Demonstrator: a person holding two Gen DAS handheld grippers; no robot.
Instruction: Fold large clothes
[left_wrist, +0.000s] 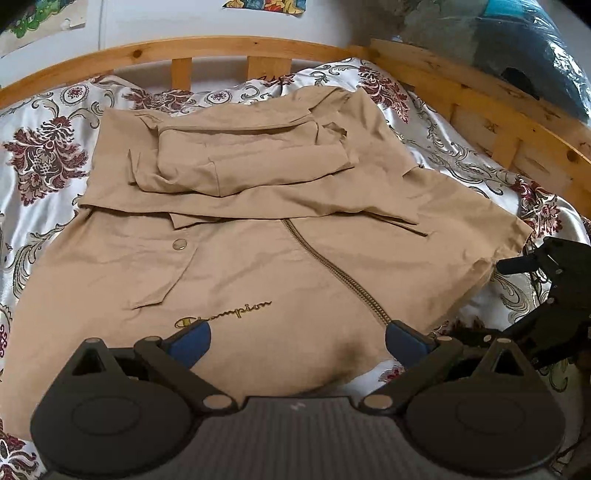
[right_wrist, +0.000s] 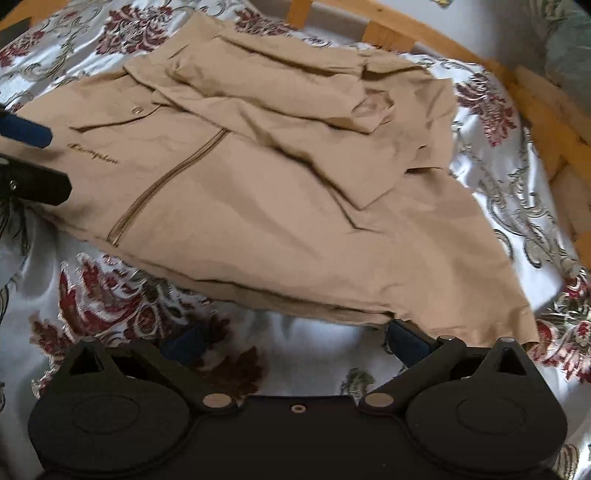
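Note:
A tan zip jacket (left_wrist: 258, 236) with a gold logo (left_wrist: 225, 314) lies flat on the bed, sleeves and hood folded over its upper part. It also shows in the right wrist view (right_wrist: 280, 192). My left gripper (left_wrist: 297, 343) is open, its blue pads over the jacket's near edge by the logo and zip end. My right gripper (right_wrist: 295, 339) is open at the jacket's near hem, empty; it shows at the right edge of the left wrist view (left_wrist: 546, 291). The left gripper shows at the left edge of the right wrist view (right_wrist: 26, 133).
The jacket lies on a white satin bedspread (left_wrist: 48, 155) with dark red flowers. A wooden bed rail (left_wrist: 221, 48) runs along the far side and right (left_wrist: 498, 110). A plastic-wrapped dark bundle (left_wrist: 524, 44) sits beyond the right rail.

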